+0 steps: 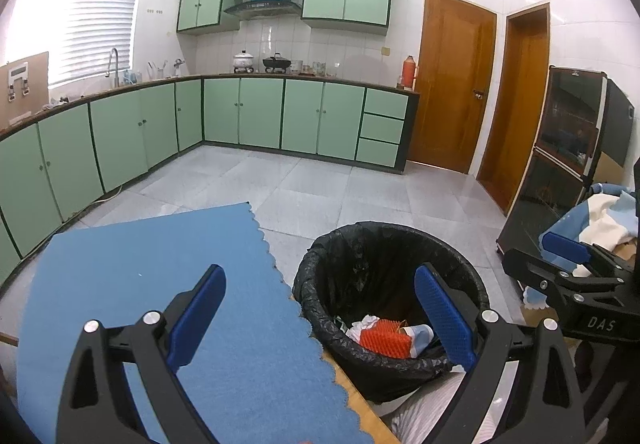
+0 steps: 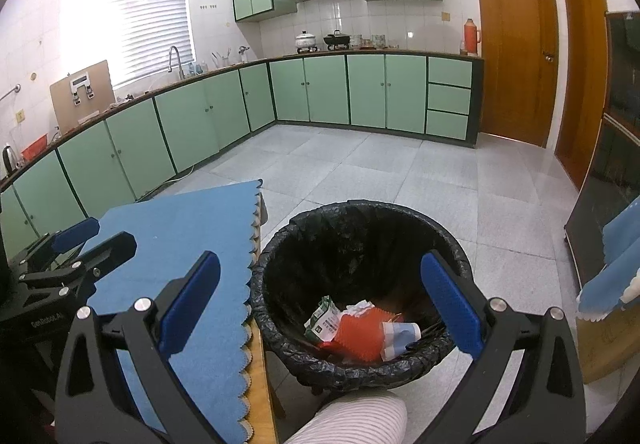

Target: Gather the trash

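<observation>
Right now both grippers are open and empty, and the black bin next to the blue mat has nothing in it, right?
Not quite. Both the left gripper and the right gripper are open and empty, and the black bin is beside the blue mat, but it isn't empty: the right wrist view shows an orange piece and wrappers inside.

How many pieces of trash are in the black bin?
4 show: a green-and-white packet at the left, crumpled white paper behind, an orange bumpy piece in the middle, and a blue-and-white wrapper at the right. More may hide underneath in the bin.
</observation>
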### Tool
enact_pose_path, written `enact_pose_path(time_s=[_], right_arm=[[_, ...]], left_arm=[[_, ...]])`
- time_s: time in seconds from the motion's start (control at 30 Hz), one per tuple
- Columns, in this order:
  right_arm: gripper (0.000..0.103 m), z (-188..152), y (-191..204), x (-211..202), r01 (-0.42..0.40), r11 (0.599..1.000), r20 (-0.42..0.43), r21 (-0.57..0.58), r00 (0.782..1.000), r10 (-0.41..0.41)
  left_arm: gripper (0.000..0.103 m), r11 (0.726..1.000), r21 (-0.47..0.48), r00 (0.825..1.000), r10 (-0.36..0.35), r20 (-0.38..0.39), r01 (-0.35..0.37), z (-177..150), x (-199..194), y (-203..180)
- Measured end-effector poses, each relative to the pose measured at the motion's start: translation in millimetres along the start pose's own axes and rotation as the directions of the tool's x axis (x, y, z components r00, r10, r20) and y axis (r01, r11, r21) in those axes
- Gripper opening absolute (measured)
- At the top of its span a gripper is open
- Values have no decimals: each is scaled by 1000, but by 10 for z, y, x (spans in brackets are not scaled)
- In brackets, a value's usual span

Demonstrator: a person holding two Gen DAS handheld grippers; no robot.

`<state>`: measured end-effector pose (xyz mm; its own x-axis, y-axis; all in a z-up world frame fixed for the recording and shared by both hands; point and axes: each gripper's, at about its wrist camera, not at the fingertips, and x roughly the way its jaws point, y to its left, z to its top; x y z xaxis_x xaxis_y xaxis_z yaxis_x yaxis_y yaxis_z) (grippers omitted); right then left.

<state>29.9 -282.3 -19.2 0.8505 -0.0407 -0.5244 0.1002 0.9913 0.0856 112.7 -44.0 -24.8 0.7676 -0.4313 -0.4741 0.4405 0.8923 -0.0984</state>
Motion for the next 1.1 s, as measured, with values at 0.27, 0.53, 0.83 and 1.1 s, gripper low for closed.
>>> enact_pose_path(time_s=[0.27,0.53,0.83,1.1], right_arm=[[98,11,38,-29,3,1000,5,-10,1000,-3],[98,41,62,-59,2,1000,9,-18,1000,-2],[98,41,66,-54,0,1000,12,-19,1000,0],[98,38,72,-50,0,1000,13,-19,1000,0]], left_arm=[[94,1000,3,1000,2,6,-2,-14,-12,-25],[94,1000,3,1000,6,11,-6,-19,-46,-19],[94,1000,2,1000,10,14,-10,-7,-81,0],[94,1000,3,1000,11,14,-11,-3,-82,6]])
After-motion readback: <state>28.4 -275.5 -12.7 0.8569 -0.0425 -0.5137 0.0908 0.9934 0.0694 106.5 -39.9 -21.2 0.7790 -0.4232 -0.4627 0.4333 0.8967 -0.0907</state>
